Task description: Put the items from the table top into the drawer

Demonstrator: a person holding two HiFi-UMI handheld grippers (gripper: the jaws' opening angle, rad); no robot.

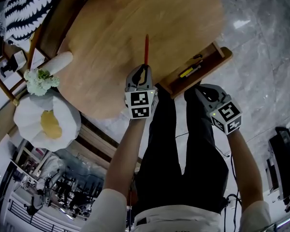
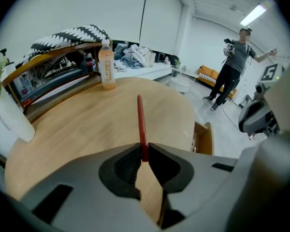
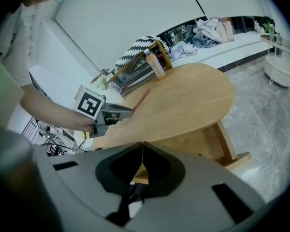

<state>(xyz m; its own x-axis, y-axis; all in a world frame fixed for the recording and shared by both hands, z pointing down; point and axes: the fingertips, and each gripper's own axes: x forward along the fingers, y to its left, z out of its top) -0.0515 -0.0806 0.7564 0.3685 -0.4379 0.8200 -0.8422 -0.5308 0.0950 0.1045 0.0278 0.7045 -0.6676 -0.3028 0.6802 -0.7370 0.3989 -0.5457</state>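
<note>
One red pen [image 1: 146, 47] [image 2: 141, 124] [image 3: 141, 99] is pinched at its near end by the left tool [image 1: 145, 69] [image 2: 144, 151] [image 3: 129, 111]. The jaws stand narrow, pressed on the shaft from both sides. The rest of the pen sticks straight out ahead over the round wooden counter [image 1: 183, 18] [image 2: 77, 129] [image 3: 193, 100]. Whether its far tip touches the wood I cannot tell.

One drawer [image 1: 217, 57] [image 2: 205, 137] stands pulled out from the counter's near edge, just right of the left tool in the head view. Two slim things lie inside it – a yellow one [image 1: 188, 72] and a darker one [image 1: 197, 58] beside it.

The right tool [image 1: 192, 92] [image 3: 142, 151] hangs near the drawer's open end, off the counter edge, with its two jaws pressed together and nothing between them.

On the counter's far side stands one bottle [image 2: 106, 64] [image 3: 155, 64] of orange drink, upright and well apart from the pen. At the left edge is one white vase [image 1: 58, 62] [image 2: 9, 115] with pale flowers. Behind the counter a black-and-white striped cloth [image 1: 24, 8] [image 2: 70, 35] is draped over a wooden frame.

In the left gripper view one person [image 2: 234, 66] stands far off across the room.
</note>
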